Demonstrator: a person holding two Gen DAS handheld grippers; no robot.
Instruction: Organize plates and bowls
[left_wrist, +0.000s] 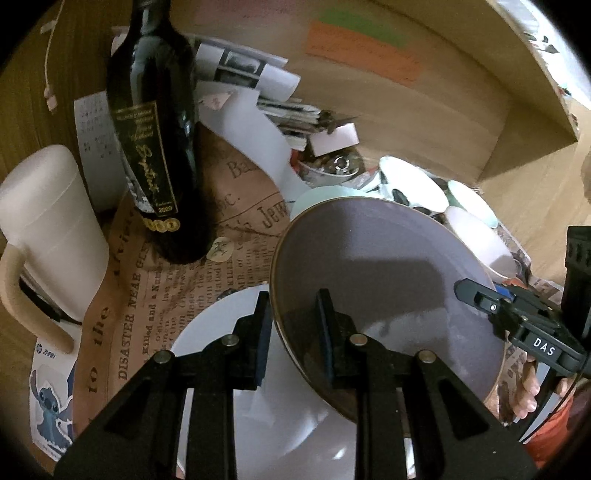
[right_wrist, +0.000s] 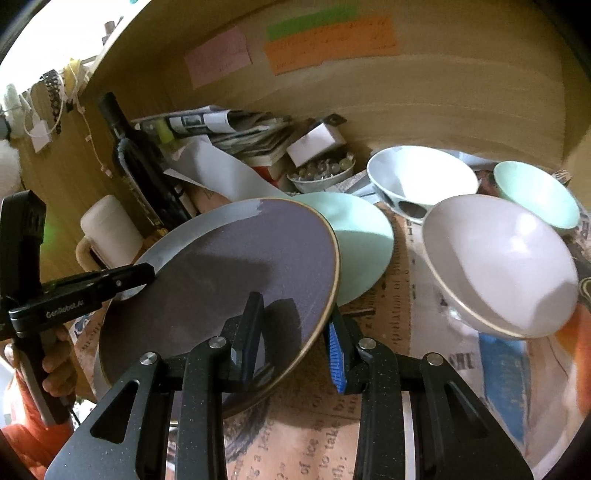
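A grey-purple plate (left_wrist: 388, 280) with a gold rim is held tilted above the table by both grippers; it also shows in the right wrist view (right_wrist: 229, 266). My left gripper (left_wrist: 293, 332) straddles its left rim, one finger on each side. My right gripper (right_wrist: 295, 339) straddles its right rim and shows in the left view (left_wrist: 476, 295). The left gripper shows in the right view (right_wrist: 144, 275). A white plate (left_wrist: 266, 406) lies flat under the left gripper. A mint plate (right_wrist: 362, 240) lies behind the held plate.
A dark wine bottle (left_wrist: 155, 140) and a white mug (left_wrist: 48, 236) stand at the left. A pink bowl (right_wrist: 498, 266), a white bowl (right_wrist: 417, 177) and a mint bowl (right_wrist: 535, 192) sit at the right. Papers and a small bowl of beads (right_wrist: 321, 173) lie against the wooden back wall.
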